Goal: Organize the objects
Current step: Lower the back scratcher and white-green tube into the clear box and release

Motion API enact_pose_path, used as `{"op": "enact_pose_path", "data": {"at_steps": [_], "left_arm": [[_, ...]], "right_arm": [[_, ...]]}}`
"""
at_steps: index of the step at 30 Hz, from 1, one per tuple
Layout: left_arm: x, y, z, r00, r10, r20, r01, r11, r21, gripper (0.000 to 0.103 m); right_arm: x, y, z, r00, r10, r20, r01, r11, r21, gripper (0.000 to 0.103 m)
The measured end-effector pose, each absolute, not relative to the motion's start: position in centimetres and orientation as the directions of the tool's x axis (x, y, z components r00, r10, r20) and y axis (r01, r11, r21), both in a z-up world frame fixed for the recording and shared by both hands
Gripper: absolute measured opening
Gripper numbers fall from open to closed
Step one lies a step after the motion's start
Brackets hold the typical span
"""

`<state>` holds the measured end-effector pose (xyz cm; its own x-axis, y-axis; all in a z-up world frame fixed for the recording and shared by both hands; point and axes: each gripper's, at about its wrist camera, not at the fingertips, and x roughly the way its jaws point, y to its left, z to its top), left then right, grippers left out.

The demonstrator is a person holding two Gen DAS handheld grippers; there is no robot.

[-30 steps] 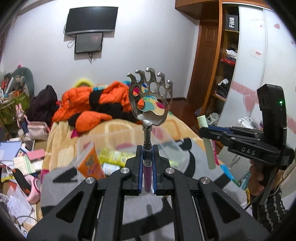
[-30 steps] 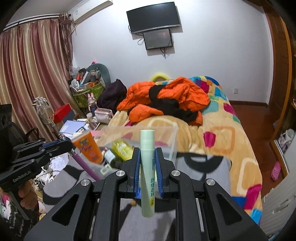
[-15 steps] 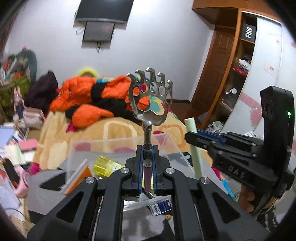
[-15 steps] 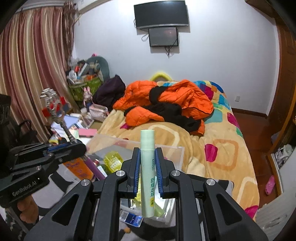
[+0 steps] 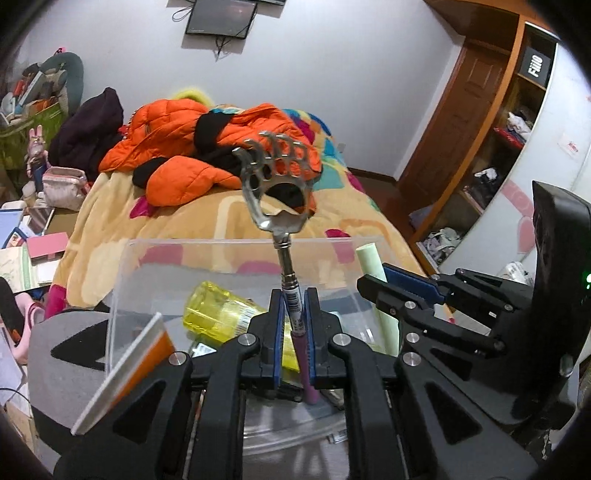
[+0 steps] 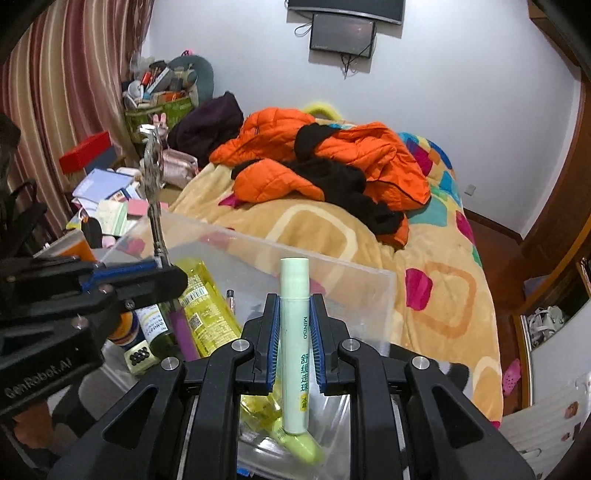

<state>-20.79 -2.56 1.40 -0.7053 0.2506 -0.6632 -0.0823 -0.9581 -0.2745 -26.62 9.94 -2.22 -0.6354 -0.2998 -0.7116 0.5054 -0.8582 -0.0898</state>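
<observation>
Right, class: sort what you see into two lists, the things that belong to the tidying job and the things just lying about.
Job in hand:
back scratcher, in the left gripper
green tube, in the right gripper
clear bin
yellow bottle, in the bin

Lying about:
orange jacket
bed
wall screen
curtain

bed [image 6: 436,295] – orange jacket [image 6: 332,166]; clear bin [image 6: 332,280]
</observation>
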Motion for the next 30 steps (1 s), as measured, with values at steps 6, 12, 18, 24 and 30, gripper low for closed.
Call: {"op": "enact_pose_path", "data": {"at_steps": [6,12,18,24,30], "left_arm": [[-20.9,-2.7,0.8,-0.702,0.181,-0.688,-0.049,-0.977,-0.208,0.012],[-20.6,-2.7,0.4,-0.691,0.174,-0.701,-0.056,-0.981,-0.188,0.020],[-19.5,-2.3,0.5,-0.702,0.159,-0.694,-0.064,-0.985,-0.160,0.041],[-18.2,-2.2,1.5,-0.724,0.158,-0.671,-0.080,-0.986,-0.146,0.047],[-16.2,-2.0,3.3,-0.760,0.160,-0.630,-0.099,-0.986,-0.131,0.052]], "right_arm": [[-27.4,8.7,-3.5,-0.606,-0.300,-0.736,0.532,-0.841,-0.096,0.014],[-27.8,8.0,-5.0,-0.552,-0.324,-0.769,0.561,-0.826,-0.055,0.014],[-27.3,7.7,-5.8,-0.516,-0.348,-0.782,0.589,-0.808,-0.029,0.014],[-26.1,8.4,-5.1,-0.522,-0.367,-0.770,0.594,-0.804,-0.019,0.020],[-24.1,10.9,-3.1,-0.577,-0.369,-0.729,0.546,-0.838,-0.009,0.042]]}}
